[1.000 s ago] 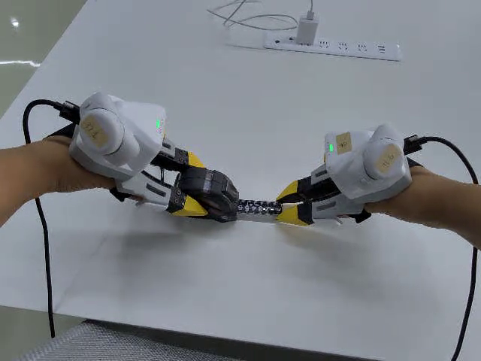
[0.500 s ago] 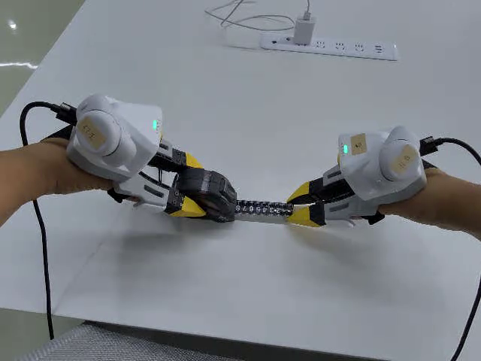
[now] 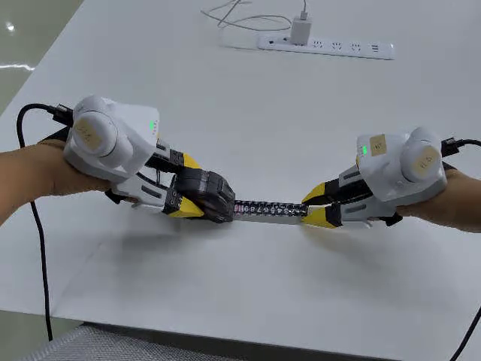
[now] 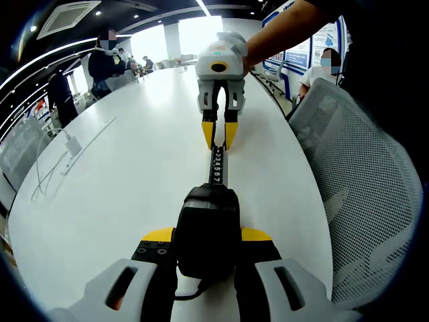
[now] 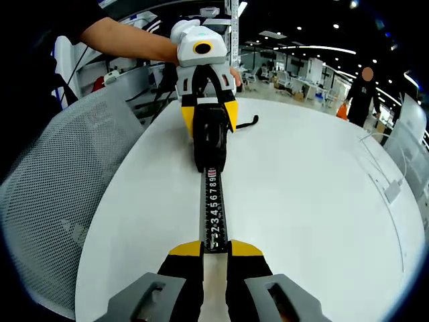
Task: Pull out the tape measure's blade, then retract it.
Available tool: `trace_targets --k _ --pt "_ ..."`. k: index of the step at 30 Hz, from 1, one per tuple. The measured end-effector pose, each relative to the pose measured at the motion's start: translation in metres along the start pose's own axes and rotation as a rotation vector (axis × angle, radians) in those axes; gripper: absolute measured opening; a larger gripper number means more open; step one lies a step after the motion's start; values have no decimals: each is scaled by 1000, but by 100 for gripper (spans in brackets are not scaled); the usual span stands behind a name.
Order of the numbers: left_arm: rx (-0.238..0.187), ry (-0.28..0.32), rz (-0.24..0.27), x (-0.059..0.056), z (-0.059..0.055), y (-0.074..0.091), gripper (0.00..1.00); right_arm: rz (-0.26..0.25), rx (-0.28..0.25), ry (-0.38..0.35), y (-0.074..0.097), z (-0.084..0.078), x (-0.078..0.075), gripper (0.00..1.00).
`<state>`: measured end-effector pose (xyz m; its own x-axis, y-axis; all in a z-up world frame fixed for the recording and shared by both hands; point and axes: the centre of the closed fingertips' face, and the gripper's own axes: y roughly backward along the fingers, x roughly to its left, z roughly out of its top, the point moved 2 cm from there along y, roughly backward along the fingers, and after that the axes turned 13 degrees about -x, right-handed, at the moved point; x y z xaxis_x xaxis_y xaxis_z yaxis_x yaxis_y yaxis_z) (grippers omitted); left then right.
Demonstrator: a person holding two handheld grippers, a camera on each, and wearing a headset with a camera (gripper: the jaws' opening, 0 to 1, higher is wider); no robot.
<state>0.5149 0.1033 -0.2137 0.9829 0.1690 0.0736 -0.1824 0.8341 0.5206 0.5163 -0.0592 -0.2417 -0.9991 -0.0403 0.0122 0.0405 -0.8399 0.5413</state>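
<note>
Clamping the black tape measure (image 3: 204, 194), the left hand-held gripper (image 3: 189, 185) faces the right hand-held gripper (image 3: 311, 206) pinching its numbered blade (image 3: 269, 209).

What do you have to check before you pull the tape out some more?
1. Case held: the yellow-tipped left gripper is clamped on the chunky black tape measure case: ok.
2. Tip held: the yellow-tipped right gripper pinches the end of the thin dark numbered blade: ok.
3. The blade runs straight between them, with no twist: ok.
4. Bare white table beside the right gripper for pulling: ok.
5. The white power strip lies far from the work: ok.
6. Blade lock released: cannot tell.
</note>
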Motion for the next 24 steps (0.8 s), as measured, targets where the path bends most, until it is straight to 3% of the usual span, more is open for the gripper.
trace_targets --k 24 --pt "-1 2 5 -1 -1 0 27 -30 17 -23 24 -17 -1 7"
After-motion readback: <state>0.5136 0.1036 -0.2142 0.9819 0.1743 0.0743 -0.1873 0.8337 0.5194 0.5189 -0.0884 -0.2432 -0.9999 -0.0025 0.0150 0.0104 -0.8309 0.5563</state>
